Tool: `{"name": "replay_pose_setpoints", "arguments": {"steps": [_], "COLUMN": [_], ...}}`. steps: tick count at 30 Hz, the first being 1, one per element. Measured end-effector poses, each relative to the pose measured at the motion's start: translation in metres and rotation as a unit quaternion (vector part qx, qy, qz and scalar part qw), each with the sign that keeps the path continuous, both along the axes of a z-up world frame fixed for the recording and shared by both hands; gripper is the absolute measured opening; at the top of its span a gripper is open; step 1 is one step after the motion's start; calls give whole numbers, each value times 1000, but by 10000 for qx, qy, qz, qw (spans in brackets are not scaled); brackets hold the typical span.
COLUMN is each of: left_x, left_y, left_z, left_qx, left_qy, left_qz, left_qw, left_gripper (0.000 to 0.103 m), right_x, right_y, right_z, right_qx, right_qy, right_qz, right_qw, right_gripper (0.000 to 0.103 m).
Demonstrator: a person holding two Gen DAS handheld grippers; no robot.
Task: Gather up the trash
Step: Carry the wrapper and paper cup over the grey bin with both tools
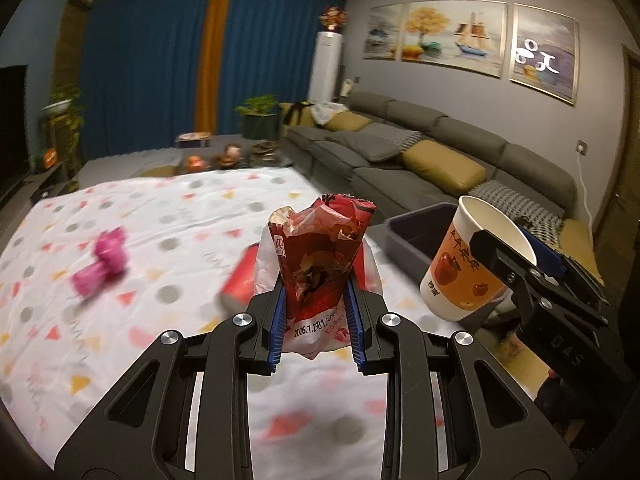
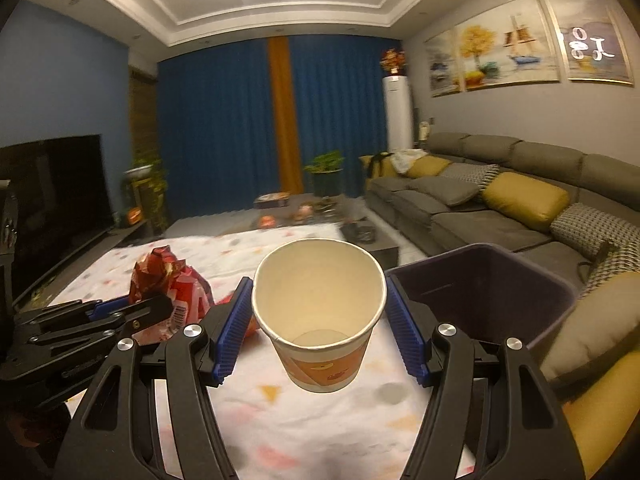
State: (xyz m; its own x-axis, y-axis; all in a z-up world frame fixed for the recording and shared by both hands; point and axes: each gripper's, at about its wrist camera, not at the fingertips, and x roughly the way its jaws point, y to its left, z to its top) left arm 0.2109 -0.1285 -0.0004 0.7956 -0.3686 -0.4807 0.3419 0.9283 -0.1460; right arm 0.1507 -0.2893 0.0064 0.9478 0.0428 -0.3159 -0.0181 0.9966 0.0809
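**Both tongs loaded: wrapper L, cup R, bin at R edge of counter**

L tongs (image 1: 318, 312): closed to a narrow gap on a crumpled red snack wrapper (image 1: 320, 256), blue pads pressing both sides. Wrapper stands upright above the patterned cloth (image 1: 160, 208) covering the counter, clear of the surface.

R tongs (image 2: 320, 320): partly closed on a paper cup (image 2: 320, 308), pads touching the rim area on both sides. Cup tilted, mouth toward the camera, inside looks empty; orange apple print on its wall. Cup held off the cloth, just L of the bin.

Dark bin (image 2: 484, 296): sits at R edge of counter, beside the sofa (image 2: 500, 200), opening up. Contents can't be made out.

On the cloth, per L wrist view: pink item (image 1: 102, 266), blurred, well L of wrapper; red can-like item (image 1: 242, 280) lying just behind the wrapper, partly hidden, type unclear.
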Motion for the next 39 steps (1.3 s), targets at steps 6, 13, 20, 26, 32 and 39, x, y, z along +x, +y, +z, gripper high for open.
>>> {"name": "replay_pose_setpoints", "arguments": {"steps": [6,13,20,26,32,39], "left_x": [20,53,82,93,101,110], "left_y": [-61,-120,-158,-182,-195,-193], "left_z": [2,-8,-29,-42,-56,-64], "left_qx": [-10,-149,-248,-337,-364,-369], "left_qy": [-70,47,307,498,742,943], "left_qz": [-479,-863,-996,-1280,-1499,-1571], "left_qw": [9988,9961,9942,9899,9852,9824], "left_gripper": [26,26,26,26,26,38], "right_x": [9,19,28,33,35,37], "right_y": [-55,-103,-123,-129,-137,-136], "right_z": [0,-16,-36,-43,-49,-52], "right_qx": [74,222,316,342,383,424], "right_qy": [-103,-59,93,187,289,380], "right_qz": [-660,-1112,-1275,-1336,-1410,-1412], "right_qw": [9977,9935,9913,9903,9888,9883], "right_gripper": [64,64,64,64,65,66]}}
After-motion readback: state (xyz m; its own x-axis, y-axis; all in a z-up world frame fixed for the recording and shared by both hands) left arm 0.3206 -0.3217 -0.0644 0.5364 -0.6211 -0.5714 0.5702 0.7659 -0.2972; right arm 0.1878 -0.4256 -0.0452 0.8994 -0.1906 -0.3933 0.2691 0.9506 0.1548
